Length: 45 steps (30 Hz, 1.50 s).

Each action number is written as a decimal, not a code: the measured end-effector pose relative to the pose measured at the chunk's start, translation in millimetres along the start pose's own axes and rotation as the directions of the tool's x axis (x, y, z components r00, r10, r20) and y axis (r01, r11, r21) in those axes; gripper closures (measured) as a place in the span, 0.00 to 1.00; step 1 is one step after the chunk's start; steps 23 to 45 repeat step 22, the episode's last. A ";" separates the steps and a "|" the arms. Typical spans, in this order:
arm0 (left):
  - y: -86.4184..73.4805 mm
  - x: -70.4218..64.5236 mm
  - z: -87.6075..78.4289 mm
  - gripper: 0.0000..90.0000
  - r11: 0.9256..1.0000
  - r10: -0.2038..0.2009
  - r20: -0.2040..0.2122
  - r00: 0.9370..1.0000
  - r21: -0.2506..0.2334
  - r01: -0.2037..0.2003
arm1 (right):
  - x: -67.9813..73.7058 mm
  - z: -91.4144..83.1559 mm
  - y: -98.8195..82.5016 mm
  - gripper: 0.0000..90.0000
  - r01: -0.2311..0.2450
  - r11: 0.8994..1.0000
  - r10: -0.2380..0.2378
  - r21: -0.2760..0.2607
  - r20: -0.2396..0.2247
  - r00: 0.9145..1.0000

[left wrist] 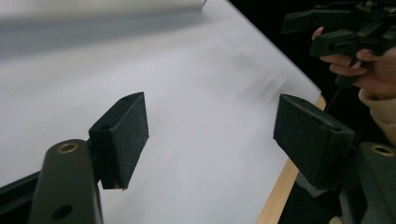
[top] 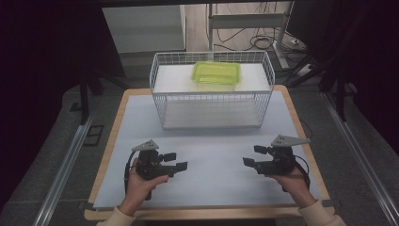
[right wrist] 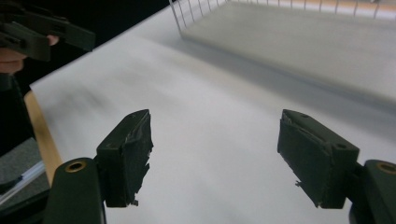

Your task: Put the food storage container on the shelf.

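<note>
A white wire basket [top: 211,104] stands at the back middle of the table. Inside it, on a raised white shelf, sits a clear box with a green lid [top: 216,73]. My left gripper [top: 176,160] is held low over the front left of the table, open and empty, pointing right. My right gripper [top: 254,155] is over the front right, open and empty, pointing left. In the left gripper view my own jaws [left wrist: 210,135] stand wide apart over the white sheet, with the right gripper [left wrist: 345,28] beyond. In the right gripper view my jaws [right wrist: 215,149] are spread, with the basket's corner [right wrist: 187,14] ahead.
A white sheet [top: 211,183] covers the wooden table [top: 106,155], whose edge shows around it. Metal rails [top: 66,165] run along both sides on the floor. Behind the table are desk legs and cables [top: 263,37]. The left gripper [right wrist: 42,32] appears at the upper left of the right gripper view.
</note>
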<state>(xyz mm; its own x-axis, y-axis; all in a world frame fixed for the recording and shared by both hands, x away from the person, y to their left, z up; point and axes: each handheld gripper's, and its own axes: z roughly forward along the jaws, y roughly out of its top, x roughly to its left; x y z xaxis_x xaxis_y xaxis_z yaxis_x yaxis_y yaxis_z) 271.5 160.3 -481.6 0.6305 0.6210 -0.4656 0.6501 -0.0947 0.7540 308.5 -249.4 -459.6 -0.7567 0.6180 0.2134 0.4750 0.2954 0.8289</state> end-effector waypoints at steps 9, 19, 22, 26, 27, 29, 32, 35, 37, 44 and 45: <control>-16.9 1.6 4.8 0.29 1.000 0.002 -0.032 0.999 0.018 -0.001 | 0.5 8.4 -18.7 0.29 0.011 1.000 -0.011 0.024 0.016 1.000; -18.8 4.8 2.9 0.29 1.000 -0.017 -0.035 0.999 0.004 0.017 | -0.3 7.6 -26.1 0.29 0.016 1.000 -0.017 0.024 0.028 0.999; -19.5 4.4 2.8 0.29 1.000 -0.016 -0.039 0.999 0.002 0.016 | -1.9 8.0 -27.4 0.29 0.014 1.000 -0.015 0.027 0.036 0.999; -19.5 4.4 2.8 0.29 1.000 -0.016 -0.039 0.999 0.002 0.016 | -1.9 8.0 -27.4 0.29 0.014 1.000 -0.015 0.027 0.036 0.999; -19.5 4.4 2.8 0.29 1.000 -0.016 -0.039 0.999 0.002 0.016 | -1.9 8.0 -27.4 0.29 0.014 1.000 -0.015 0.027 0.036 0.999; -19.5 4.4 2.8 0.29 1.000 -0.016 -0.039 0.999 0.002 0.016 | -1.9 8.0 -27.4 0.29 0.014 1.000 -0.015 0.027 0.036 0.999; -19.5 4.4 2.8 0.29 1.000 -0.016 -0.039 0.999 0.002 0.016 | -1.9 8.0 -27.4 0.29 0.014 1.000 -0.015 0.027 0.036 0.999; -19.5 4.4 2.8 0.29 1.000 -0.016 -0.039 0.999 0.002 0.016 | -1.9 8.0 -27.4 0.29 0.014 1.000 -0.015 0.027 0.036 0.999; -19.5 4.4 2.8 0.29 1.000 -0.016 -0.039 0.999 0.002 0.016 | -1.9 8.0 -27.4 0.29 0.014 1.000 -0.015 0.027 0.036 0.999; -19.5 4.4 2.8 0.29 1.000 -0.016 -0.039 0.999 0.002 0.016 | -1.9 8.0 -27.4 0.29 0.014 1.000 -0.015 0.027 0.036 0.999; -19.5 4.4 2.8 0.29 1.000 -0.016 -0.039 0.999 0.002 0.016 | -1.9 8.0 -27.4 0.29 0.014 1.000 -0.015 0.027 0.036 0.999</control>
